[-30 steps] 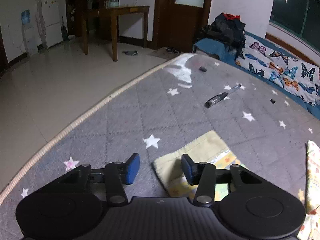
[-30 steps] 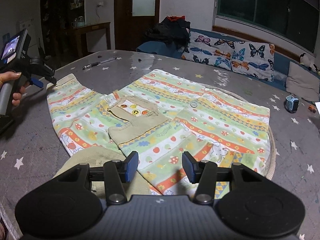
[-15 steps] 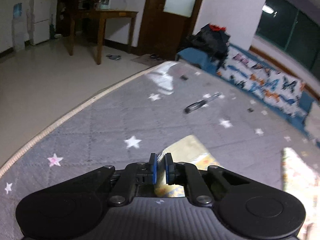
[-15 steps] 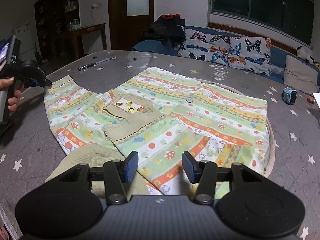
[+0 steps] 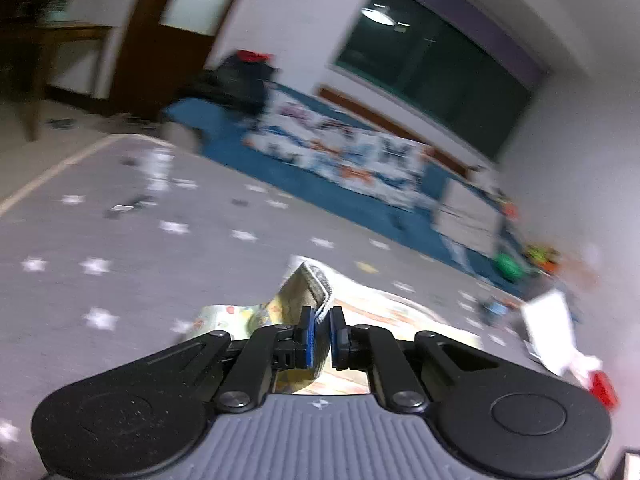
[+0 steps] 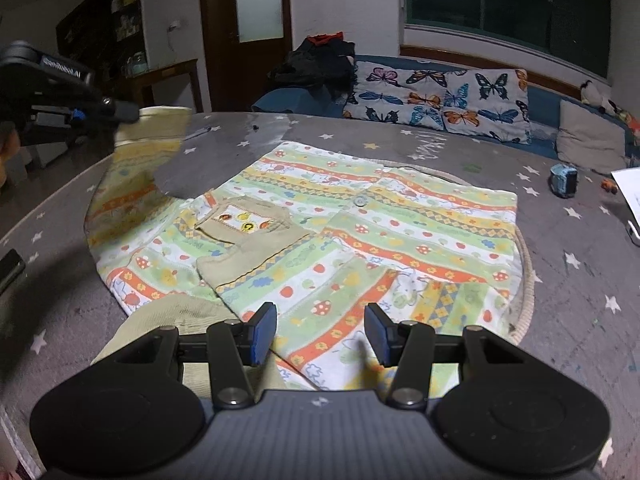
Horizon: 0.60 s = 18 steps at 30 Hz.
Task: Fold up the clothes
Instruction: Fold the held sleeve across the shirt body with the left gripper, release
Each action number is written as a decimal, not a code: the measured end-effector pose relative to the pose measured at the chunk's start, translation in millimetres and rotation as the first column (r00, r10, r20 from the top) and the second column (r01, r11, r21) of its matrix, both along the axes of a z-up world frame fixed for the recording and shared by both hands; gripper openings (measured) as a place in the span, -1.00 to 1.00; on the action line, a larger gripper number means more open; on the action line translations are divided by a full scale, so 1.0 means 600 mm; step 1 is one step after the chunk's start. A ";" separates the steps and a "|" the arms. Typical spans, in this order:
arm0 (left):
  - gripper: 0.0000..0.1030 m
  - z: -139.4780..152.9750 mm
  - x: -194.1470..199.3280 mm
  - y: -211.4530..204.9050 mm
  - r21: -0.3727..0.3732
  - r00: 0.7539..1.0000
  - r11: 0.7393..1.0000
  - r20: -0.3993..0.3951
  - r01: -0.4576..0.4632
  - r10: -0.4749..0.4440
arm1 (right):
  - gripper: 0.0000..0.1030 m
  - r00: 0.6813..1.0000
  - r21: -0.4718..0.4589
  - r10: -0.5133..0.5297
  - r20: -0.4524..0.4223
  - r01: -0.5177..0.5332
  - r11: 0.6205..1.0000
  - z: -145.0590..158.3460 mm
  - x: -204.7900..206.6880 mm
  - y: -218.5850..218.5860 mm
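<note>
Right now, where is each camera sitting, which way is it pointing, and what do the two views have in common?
Left wrist: on the left gripper, raised and tilted over the grey star mat, facing the butterfly cushions; its jaws are shut on the sleeve cuff.
Right wrist: on the right gripper, low at the mat's near edge, facing across the patterned shirt; its jaws are open, and the left gripper shows at far left, lifting the sleeve.
Shared: the shirt, mat, cushions and dark clothes pile.
</note>
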<state>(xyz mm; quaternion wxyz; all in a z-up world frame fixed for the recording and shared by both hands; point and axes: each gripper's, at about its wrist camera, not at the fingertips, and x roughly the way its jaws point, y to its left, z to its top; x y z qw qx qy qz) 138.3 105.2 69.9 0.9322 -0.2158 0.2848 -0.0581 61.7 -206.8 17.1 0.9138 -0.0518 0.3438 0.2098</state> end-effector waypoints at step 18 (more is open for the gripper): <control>-0.51 -0.077 0.007 -0.181 -0.049 0.898 0.905 -0.109 0.423 -0.426 | -0.08 0.989 0.093 -0.137 -0.052 0.142 0.986 0.005 0.002 -0.083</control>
